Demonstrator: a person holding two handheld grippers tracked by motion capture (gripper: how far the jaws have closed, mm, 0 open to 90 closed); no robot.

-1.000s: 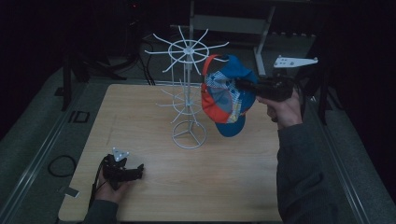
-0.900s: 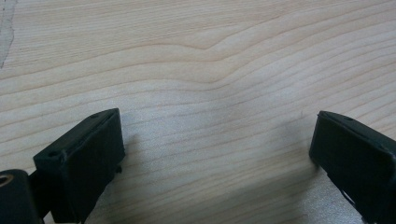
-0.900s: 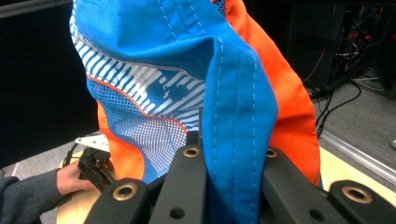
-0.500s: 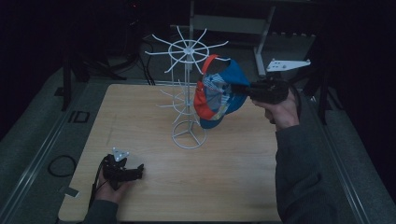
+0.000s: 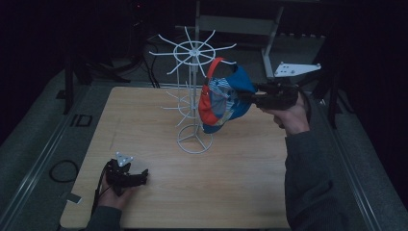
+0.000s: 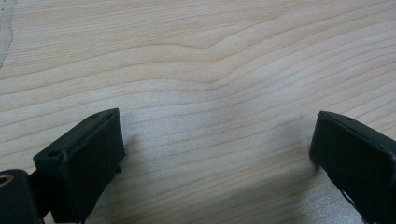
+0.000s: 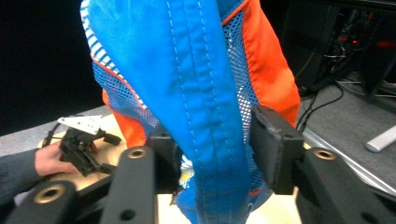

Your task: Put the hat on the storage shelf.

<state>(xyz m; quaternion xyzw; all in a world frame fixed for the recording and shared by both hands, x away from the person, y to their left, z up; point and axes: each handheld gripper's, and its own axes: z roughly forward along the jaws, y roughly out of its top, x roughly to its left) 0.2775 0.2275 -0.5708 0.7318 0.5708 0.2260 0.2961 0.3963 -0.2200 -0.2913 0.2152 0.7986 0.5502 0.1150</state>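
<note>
A blue and orange mesh cap point(image 5: 222, 98) hangs against the white wire rack point(image 5: 193, 53), its top by one of the rack's prongs. My right gripper point(image 5: 246, 96) is level at the cap's right side. In the right gripper view its jaws have just been opening; they stand on either side of the cap's blue cloth point(image 7: 205, 93) and the pads do not press it. My left gripper point(image 5: 140, 176) rests low on the wooden table point(image 5: 250, 192) at the front left, open, with bare wood point(image 6: 210, 70) between its fingers point(image 6: 84, 154).
The rack's round wire base point(image 5: 195, 143) stands mid-table. A grey metal frame point(image 5: 240, 24) and cables lie beyond the far edge. The left hand with its gripper point(image 7: 84, 145) shows past the cap. Dark floor surrounds the table.
The cap has swung left, closer to the rack's pole, and hangs more upright. The right hand has followed it a little to the left. The left gripper has not moved.
</note>
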